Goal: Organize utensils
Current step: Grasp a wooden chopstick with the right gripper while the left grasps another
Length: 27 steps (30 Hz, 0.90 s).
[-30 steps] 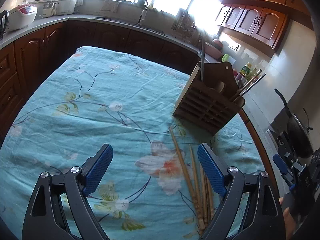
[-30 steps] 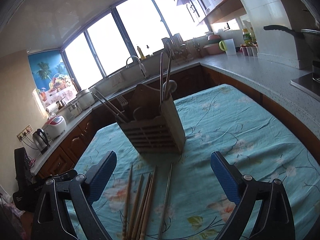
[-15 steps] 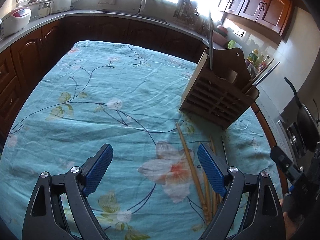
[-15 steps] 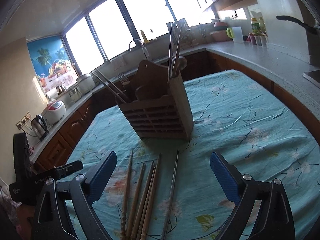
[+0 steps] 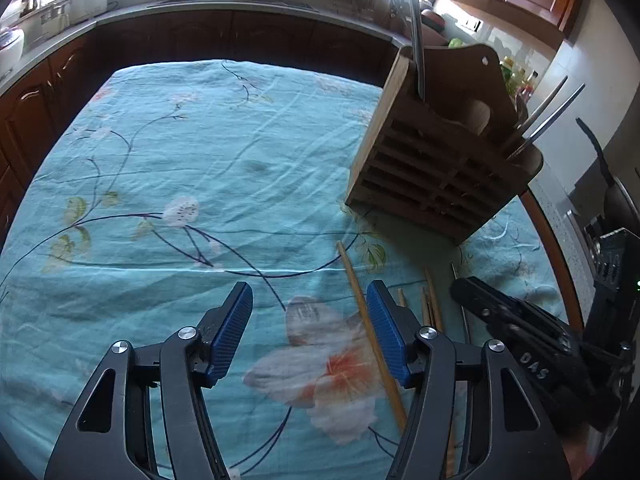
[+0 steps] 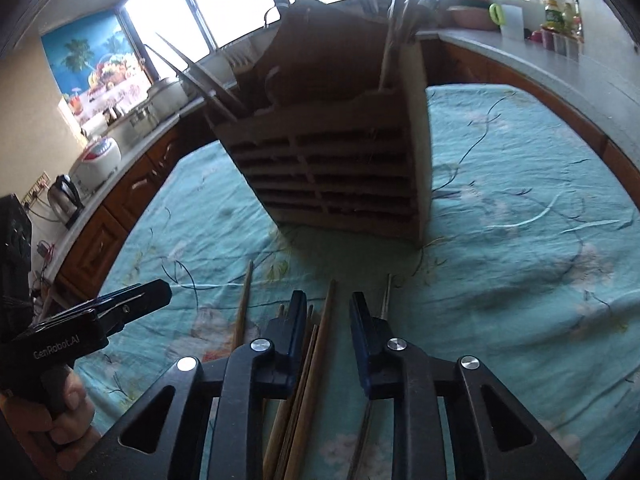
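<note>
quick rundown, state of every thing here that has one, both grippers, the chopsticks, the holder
left gripper: open, a lone wooden chopstick lies between its fingers near the right one
right gripper: open but narrow, straddling the bundle of wooden chopsticks
metal chopstick: flat on the tablecloth, just outside the right gripper
utensil holder: standing, partly filled, utensils sticking out the top

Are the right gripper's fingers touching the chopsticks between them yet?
Cannot tell. In the right wrist view the right gripper straddles the wooden chopsticks with gaps beside them, but height above the cloth is unclear.
</note>
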### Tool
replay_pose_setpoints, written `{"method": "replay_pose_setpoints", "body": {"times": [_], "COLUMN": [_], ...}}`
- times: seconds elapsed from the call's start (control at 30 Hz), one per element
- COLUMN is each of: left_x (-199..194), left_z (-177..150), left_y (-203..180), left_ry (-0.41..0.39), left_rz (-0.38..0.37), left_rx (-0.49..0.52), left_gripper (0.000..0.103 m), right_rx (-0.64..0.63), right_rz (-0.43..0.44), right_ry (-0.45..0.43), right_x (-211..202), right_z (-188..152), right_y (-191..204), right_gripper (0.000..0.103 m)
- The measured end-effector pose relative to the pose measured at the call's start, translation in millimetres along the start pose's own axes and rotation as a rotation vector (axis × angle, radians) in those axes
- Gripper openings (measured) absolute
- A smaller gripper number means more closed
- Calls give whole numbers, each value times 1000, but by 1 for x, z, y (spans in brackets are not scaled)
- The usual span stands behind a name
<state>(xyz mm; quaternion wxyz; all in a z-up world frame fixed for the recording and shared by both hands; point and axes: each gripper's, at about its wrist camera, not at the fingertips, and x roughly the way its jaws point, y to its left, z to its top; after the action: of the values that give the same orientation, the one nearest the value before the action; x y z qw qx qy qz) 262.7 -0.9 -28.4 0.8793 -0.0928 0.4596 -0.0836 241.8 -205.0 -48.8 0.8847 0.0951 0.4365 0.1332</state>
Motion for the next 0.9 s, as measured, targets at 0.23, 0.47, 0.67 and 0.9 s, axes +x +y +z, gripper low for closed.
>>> {"method": "replay_pose_setpoints", "body": {"times": [0.23,0.47,0.67,0.9], "left_x": [31,57,63,54], "left_z": [10,10,6,2], "left_y": [-13,-25,-48,-53], "left_ry": [49,85,72,70], "left_rz": [21,70,119,105], "left_rx": [49,108,234,276], "left_gripper": [54,41,24,8], "right_rx": [-32,-39,-64,-62], "right_rz": [-28,-22,-36,-38], "right_ry": [73,78,72,69], "right_x": [28,25,31,31], "right_z": [-1,-1,3,3], "right_y": [-3,-11,-6,-3], "right_gripper": [12,7,8,7]}}
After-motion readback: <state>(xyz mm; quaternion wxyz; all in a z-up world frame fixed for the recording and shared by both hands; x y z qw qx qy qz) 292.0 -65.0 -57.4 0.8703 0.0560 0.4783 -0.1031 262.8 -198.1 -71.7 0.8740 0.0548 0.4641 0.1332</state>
